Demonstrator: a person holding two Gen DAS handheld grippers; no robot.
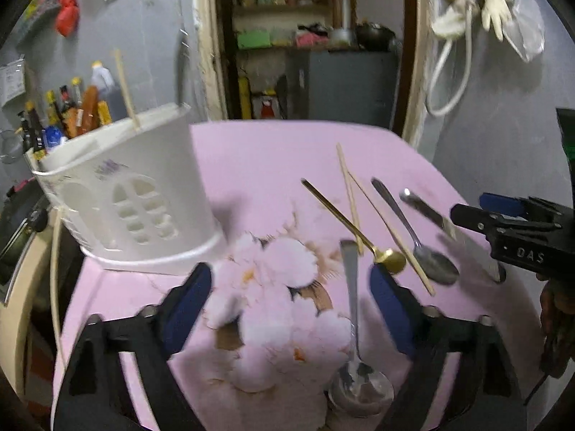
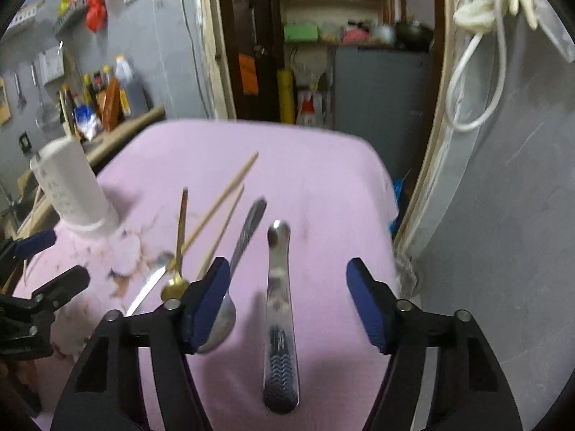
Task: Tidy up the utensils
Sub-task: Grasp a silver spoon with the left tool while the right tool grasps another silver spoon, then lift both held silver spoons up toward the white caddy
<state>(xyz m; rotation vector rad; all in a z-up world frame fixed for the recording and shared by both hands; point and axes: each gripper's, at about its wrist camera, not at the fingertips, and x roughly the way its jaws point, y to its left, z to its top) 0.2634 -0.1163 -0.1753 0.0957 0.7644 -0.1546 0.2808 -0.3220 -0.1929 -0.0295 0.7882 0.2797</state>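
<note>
Utensils lie loose on the pink counter (image 1: 273, 151), right of the white holder (image 1: 143, 194).
- Left gripper (image 1: 291, 305): released, straddling a steel spoon (image 1: 354, 323); may snag the cloth.
- Right gripper (image 2: 287, 301): released, straddling a knife (image 2: 280, 309); its left finger may nudge the neighbouring spoon (image 2: 219, 323).

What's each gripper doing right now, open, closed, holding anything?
Left gripper: open, holding nothing; a silver spoon lies on the cloth between its fingers.
Right gripper: open, holding nothing; a metal utensil handle lies between its fingers, untouched.
</note>
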